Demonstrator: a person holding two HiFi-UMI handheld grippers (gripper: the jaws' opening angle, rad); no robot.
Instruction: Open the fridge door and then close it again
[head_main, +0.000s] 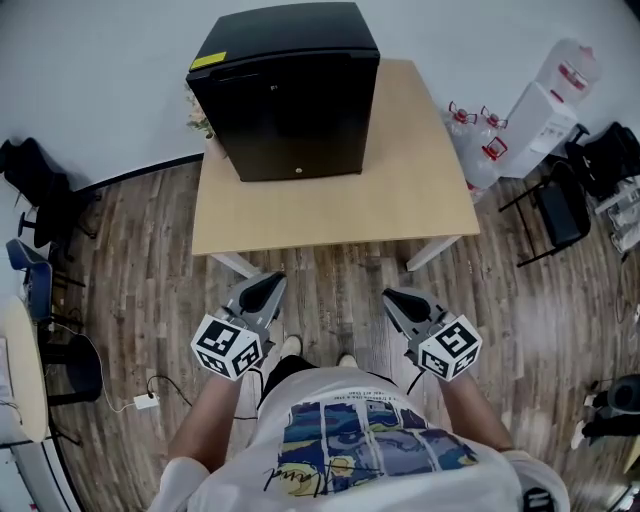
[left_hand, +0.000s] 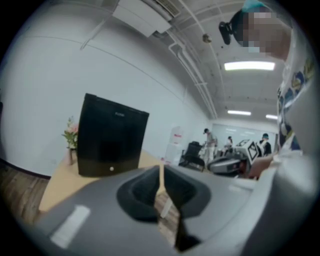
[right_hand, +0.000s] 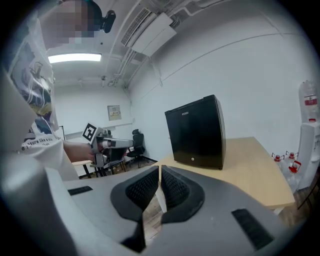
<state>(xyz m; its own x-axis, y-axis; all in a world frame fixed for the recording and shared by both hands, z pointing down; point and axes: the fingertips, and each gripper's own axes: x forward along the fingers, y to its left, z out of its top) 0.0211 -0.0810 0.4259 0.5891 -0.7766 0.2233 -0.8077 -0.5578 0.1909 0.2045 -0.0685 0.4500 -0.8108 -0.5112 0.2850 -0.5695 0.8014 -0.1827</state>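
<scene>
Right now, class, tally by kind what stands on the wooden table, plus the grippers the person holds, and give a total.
Fridge: 1
Vase of flowers: 1
Grippers: 2 (left gripper, right gripper)
Total: 4

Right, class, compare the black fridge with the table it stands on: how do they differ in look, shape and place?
Colour: the fridge is black, the table light wood on white legs. Shape: the fridge is a closed upright box, the table a thin flat top. Place: the fridge stands on the table's far left part, while the table stands on the plank floor. Shared: both have straight edges and square corners.
</scene>
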